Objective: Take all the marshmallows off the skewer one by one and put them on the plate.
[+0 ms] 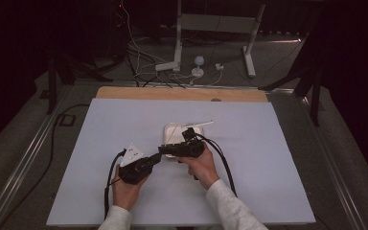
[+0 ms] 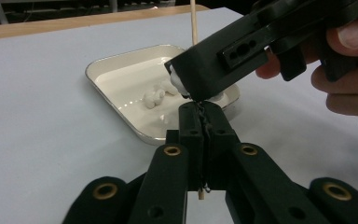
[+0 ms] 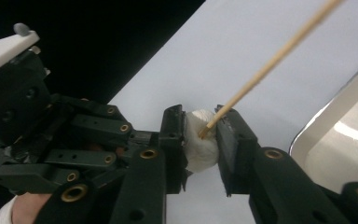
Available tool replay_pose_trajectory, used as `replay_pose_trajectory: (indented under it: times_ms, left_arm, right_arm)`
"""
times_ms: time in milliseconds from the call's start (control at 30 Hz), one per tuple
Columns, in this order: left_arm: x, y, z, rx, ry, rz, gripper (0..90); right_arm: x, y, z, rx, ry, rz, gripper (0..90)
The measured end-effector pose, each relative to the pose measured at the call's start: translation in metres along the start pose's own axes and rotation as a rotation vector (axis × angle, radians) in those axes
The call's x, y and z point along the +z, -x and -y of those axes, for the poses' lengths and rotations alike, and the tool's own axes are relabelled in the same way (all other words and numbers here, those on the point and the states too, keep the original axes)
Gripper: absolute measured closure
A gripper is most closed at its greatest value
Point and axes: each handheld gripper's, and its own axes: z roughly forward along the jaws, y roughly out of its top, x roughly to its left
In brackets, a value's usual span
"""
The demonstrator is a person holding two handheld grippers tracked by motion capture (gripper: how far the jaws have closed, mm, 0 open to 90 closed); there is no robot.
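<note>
My left gripper (image 2: 204, 107) is shut on a thin wooden skewer (image 2: 193, 23) that rises upright past the white tray (image 2: 121, 84). My right gripper (image 3: 200, 114) is shut on a soft white lump (image 3: 198, 149), and the skewer (image 3: 279, 53) meets that lump at its visible end. In the high view the left gripper (image 1: 159, 158) and the right gripper (image 1: 166, 151) come tip to tip at the near-left edge of the tray (image 1: 172, 129). More white lumps (image 2: 154, 97) lie in the tray. How deep the skewer sits in the held lump is hidden.
A pale sheet (image 1: 268, 158) covers the table, with a wooden edge (image 1: 182, 93) at the far side. Beyond it, cables and white stand legs (image 1: 191, 67) lie on the floor. A cable trails from each gripper toward the person's sleeves.
</note>
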Motion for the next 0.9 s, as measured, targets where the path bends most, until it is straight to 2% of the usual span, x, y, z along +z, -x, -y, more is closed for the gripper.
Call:
replay_pose_trajectory:
  times_ms: [133,300,667,767,900]
  left_arm:
    - [0.0037,0.0004,0.0016,0.005,-0.033,0.007,86.9]
    - [0.0038,0.0020,0.0012,0.010,-0.039,-0.007,89.7]
    - [0.0051,0.0053,0.0004,0.018,-0.046,-0.014,90.0]
    - [0.0058,0.0055,0.0008,0.020,-0.054,-0.016,90.0]
    - [0.0061,0.0071,0.0011,0.030,-0.050,-0.020,90.0]
  right_arm:
    - [-0.0033,-0.0011,-0.0014,0.000,0.025,-0.002,77.0]
    - [-0.0035,-0.0034,-0.0007,-0.023,0.019,0.003,75.1]
    - [0.0036,-0.0028,0.0001,-0.016,-0.038,0.015,70.6]
    - [0.0040,-0.0041,0.0008,-0.028,-0.036,0.026,75.8]
    - [0.0015,-0.0046,-0.0002,-0.025,-0.038,0.029,78.2]
